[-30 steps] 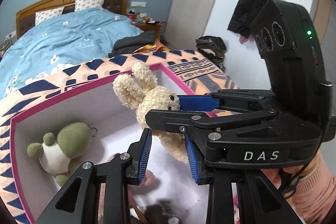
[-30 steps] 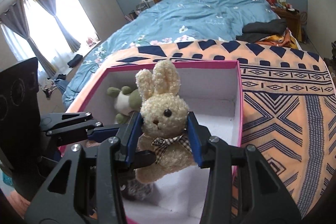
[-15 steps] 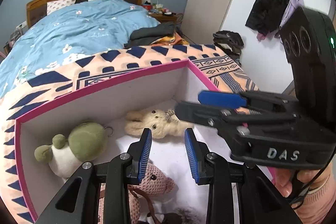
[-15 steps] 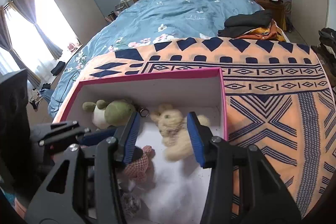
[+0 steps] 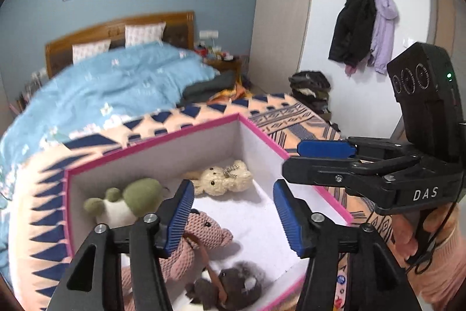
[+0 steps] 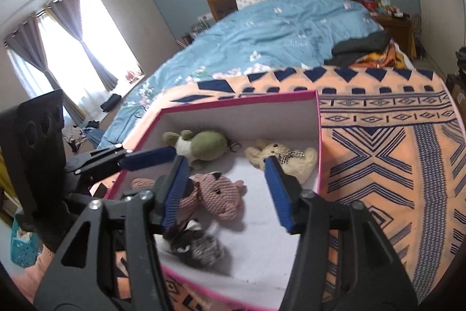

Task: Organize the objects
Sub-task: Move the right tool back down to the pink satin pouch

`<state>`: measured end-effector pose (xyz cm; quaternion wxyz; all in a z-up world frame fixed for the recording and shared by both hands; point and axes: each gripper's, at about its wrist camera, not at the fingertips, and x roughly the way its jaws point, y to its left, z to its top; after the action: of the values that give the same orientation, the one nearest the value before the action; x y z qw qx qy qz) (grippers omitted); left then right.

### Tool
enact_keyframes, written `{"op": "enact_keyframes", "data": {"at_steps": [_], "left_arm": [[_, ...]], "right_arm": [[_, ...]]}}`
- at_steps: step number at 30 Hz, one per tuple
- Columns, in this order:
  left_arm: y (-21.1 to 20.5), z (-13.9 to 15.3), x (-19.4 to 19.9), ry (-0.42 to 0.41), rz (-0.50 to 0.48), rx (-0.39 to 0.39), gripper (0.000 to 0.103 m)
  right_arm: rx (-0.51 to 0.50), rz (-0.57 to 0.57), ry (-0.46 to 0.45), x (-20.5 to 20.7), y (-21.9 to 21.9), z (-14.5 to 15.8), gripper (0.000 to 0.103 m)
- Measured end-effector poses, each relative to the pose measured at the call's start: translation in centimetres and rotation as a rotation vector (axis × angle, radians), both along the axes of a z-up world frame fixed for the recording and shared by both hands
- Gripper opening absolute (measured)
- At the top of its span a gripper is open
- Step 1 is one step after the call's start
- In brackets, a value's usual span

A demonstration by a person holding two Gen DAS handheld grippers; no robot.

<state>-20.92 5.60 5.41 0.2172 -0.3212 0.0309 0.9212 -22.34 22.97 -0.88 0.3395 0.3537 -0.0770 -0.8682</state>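
Both our grippers have just been opening; nothing between the jaws. Left gripper [image 5: 234, 213] and right gripper [image 6: 227, 191] hang parted over the pink-rimmed box [image 6: 238, 101], touching no toy. Cream bunny [image 6: 281, 158] lies flat at the box's far wall, centre-right of the right-wrist frame. Four plush toys inside: bunny, green frog [image 6: 201, 145], pink knitted bear [image 6: 218, 194], grey one [image 6: 195, 247], which is blurred and partly hidden by our fingers.
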Motion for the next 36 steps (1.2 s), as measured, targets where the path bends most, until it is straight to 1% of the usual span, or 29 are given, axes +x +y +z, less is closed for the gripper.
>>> {"op": "enact_keyframes", "data": {"at_steps": [4, 6, 8, 11, 16, 20, 22, 24, 28, 31, 34, 36], "left_arm": [[-0.3, 0.6, 3.3, 0.046, 0.004, -0.003, 0.064], [-0.6, 0.5, 4.8, 0.050, 0.007, 0.010, 0.064], [-0.7, 0.3, 6.3, 0.056, 0.006, 0.017, 0.064], [-0.8, -0.8, 8.4, 0.055, -0.013, 0.020, 0.064], [-0.6, -3.2, 11.0, 0.007, -0.053, 0.049, 0.065], [0.0, -5.8, 12.6, -0.056, -0.090, 0.067, 0.065], [0.2, -7.2, 13.1, -0.093, -0.107, 0.077, 0.065], [0.4, -8.4, 13.5, -0.131, -0.120, 0.098, 0.065], [1.2, -10.6, 14.3, -0.192, -0.136, 0.089, 0.065], [1.5, -11.7, 14.9, -0.228, -0.161, 0.094, 0.065], [1.8, -12.4, 15.5, -0.242, -0.172, 0.071, 0.065], [1.8, -12.8, 15.7, -0.262, -0.187, 0.086, 0.065]], "right_arm": [[-0.005, 0.048, 0.050, 3.7, 0.7, 0.7, 0.064], [0.002, 0.061, 0.072, 5.1, 1.0, 0.7, 0.064], [0.017, 0.082, 0.089, 6.9, 1.2, 0.3, 0.064], [0.039, 0.107, 0.087, 9.4, 1.5, -0.9, 0.064], [0.074, 0.125, 0.045, 12.5, 2.2, -4.0, 0.064], [0.087, 0.114, -0.027, 13.8, 3.1, -6.9, 0.064], [0.076, 0.109, -0.068, 14.4, 3.6, -8.2, 0.064], [0.074, 0.108, -0.092, 14.9, 4.0, -9.0, 0.064], [0.061, 0.117, -0.123, 16.1, 4.3, -10.0, 0.064], [0.053, 0.125, -0.149, 16.8, 4.2, -10.8, 0.064], [0.051, 0.123, -0.176, 16.9, 4.1, -11.7, 0.064], [0.045, 0.126, -0.189, 17.1, 4.1, -12.0, 0.064]]}}
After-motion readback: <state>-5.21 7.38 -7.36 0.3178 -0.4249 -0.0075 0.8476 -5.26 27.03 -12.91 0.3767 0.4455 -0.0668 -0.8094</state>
